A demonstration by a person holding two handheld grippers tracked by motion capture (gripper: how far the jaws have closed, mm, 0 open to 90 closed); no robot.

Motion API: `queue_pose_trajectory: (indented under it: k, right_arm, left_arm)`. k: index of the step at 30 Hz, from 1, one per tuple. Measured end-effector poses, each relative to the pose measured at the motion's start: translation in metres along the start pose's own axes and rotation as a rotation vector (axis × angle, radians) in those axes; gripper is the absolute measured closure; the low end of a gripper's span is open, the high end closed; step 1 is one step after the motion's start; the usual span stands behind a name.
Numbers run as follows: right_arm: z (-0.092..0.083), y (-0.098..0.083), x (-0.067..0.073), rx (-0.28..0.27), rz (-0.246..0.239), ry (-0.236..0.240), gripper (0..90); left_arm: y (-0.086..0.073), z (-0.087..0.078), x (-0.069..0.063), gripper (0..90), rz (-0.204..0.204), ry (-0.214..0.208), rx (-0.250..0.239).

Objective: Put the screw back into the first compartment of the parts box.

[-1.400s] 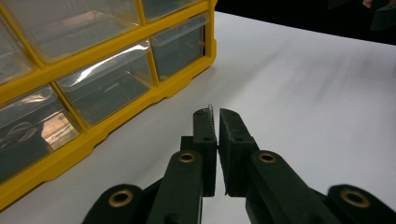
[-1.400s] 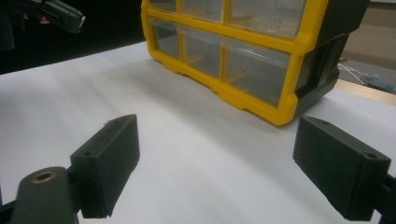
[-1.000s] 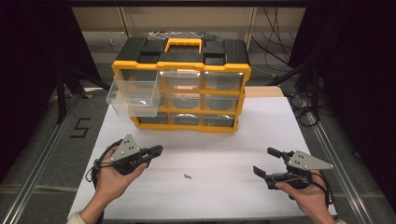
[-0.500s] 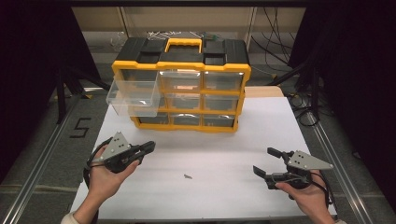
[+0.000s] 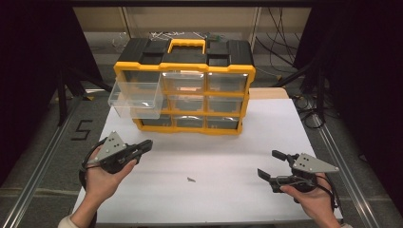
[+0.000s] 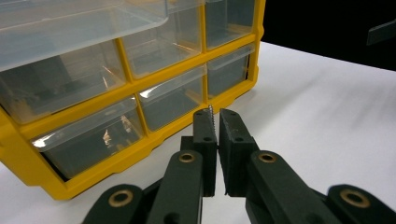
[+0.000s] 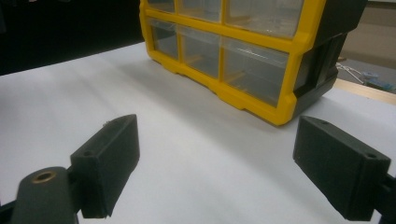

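Observation:
A yellow and black organizer (image 5: 185, 52) with clear drawers stands at the back of the white table (image 5: 228, 156). Its upper left drawer (image 5: 135, 99) is pulled out. My left gripper (image 5: 146, 145) is held in front of the organizer's left end, pointing right. In the left gripper view its jaws are shut on a small threaded screw (image 6: 211, 115), whose tip pokes out between the pads. Another small screw (image 5: 191, 179) lies loose on the table between the hands. My right gripper (image 5: 275, 166) rests near the front right, open, with nothing between its fingers (image 7: 112, 154).
Bare white tabletop lies between the hands and the organizer (image 7: 261, 70). The table's front edge is just below the hands. Metal rails (image 5: 43, 161) run along both sides, and a "5" is marked on the floor at the left.
My left gripper has drifted a little to the left, away from the loose screw, still shut. The right gripper has not moved.

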State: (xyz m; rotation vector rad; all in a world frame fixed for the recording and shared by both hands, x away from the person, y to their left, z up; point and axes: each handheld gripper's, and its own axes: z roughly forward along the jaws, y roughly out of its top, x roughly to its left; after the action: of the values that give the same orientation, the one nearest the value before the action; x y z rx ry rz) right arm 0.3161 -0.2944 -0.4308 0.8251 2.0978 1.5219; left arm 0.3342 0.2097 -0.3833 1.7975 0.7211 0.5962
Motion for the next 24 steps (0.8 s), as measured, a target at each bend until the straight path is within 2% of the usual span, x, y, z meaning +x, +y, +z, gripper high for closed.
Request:
queue_pose_trajectory:
  k: [6, 24]
  right_arm:
    - [0.0, 0.0, 0.001, 0.007, 0.014, 0.009, 15.5]
    - [0.0, 0.0, 0.001, 0.005, 0.017, 0.018, 15.5]
  left_arm:
    - [0.0, -0.003, 0.004, 85.5, -0.004, 0.008, -0.006]
    - [0.0, -0.01, 0.015, 85.5, -0.016, 0.048, -0.02]
